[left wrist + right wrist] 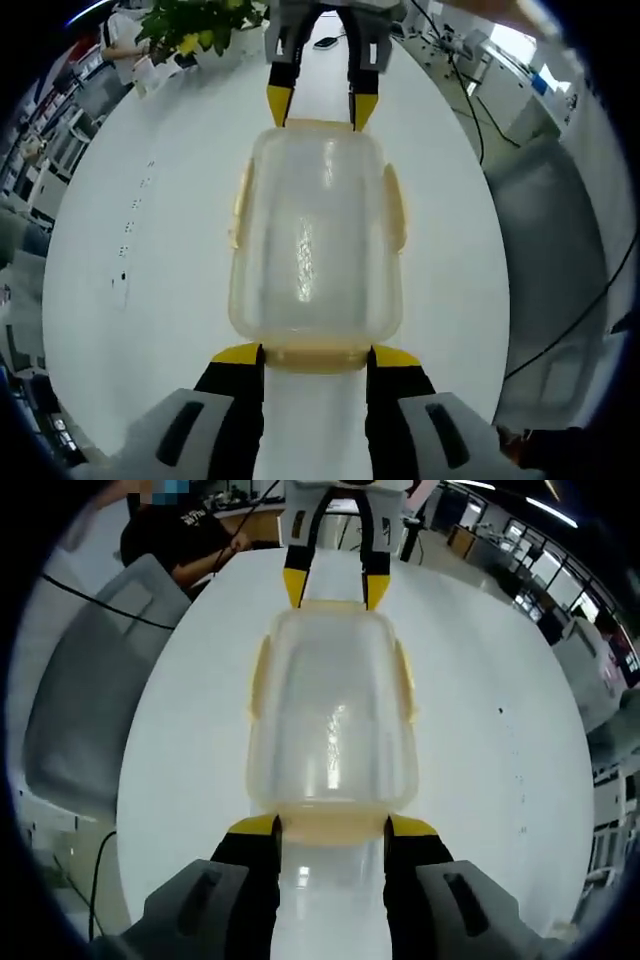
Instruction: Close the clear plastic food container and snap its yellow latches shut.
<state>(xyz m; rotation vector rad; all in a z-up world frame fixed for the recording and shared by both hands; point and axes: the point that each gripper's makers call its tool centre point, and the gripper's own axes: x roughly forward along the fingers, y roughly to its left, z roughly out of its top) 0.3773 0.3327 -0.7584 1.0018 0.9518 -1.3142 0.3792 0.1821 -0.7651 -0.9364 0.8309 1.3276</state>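
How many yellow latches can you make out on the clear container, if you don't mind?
4: one latch on each side of the container: by the left gripper, by the right gripper, and on both long sides.

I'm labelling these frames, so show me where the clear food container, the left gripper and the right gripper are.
clear food container (318, 240): left gripper view, middle of its lid.
left gripper (316, 356): left gripper view, midway between its yellow fingertips at the container's near end.
right gripper (332, 827): right gripper view, midway between its yellow fingertips at the container's near end.

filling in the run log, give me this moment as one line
clear plastic food container: lid on, on white table | left claw: open at near yellow end latch | right claw: open at opposite end | side latches: state unclear
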